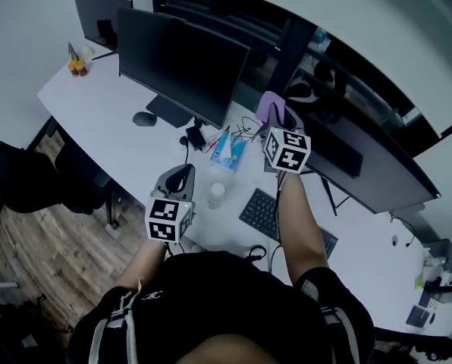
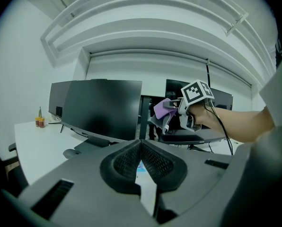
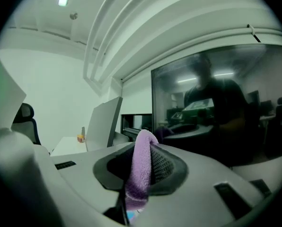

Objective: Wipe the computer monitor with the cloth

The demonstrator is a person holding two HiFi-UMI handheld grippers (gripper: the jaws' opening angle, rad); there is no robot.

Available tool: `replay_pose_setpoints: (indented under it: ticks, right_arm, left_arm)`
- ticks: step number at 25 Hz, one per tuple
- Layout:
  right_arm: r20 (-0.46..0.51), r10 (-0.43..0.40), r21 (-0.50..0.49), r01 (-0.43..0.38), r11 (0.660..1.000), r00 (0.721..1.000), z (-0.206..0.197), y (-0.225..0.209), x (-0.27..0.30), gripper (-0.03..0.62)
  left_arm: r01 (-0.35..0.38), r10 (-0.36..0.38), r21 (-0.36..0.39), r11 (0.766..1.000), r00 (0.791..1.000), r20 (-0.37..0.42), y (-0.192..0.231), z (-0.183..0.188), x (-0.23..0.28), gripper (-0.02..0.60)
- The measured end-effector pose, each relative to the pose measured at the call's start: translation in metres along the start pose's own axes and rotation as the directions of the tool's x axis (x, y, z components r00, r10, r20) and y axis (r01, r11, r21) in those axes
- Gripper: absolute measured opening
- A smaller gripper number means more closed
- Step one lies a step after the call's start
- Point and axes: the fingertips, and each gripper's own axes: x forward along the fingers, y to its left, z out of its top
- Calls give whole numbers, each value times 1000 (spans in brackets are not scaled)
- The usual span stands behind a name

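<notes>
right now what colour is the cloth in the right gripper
Light purple. The cloth shows best in the right gripper view, pinched in the right gripper.

On the desk (image 1: pixel 97 105) the left monitor (image 1: pixel 184 63) stood with a mouse (image 1: pixel 144 118) beside its base, and the right monitor (image 1: pixel 370 169) had a keyboard (image 1: pixel 265 212) lying before it. The right gripper (image 1: pixel 280 120), with the cloth (image 1: pixel 270 105) between its jaws, was up by the right monitor's left edge. The left gripper (image 1: pixel 182 176) was lower, over the desk's near edge.
</notes>
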Motion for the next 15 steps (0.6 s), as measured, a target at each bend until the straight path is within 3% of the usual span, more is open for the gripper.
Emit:
replay_pose_setpoints:
  ticks: [15]
  right_arm:
    - [128, -16, -120, 32, 992, 992, 83, 2, -22, 80]
  left_arm:
    - [73, -73, 8, 997, 997, 9, -25, 8, 10, 14]
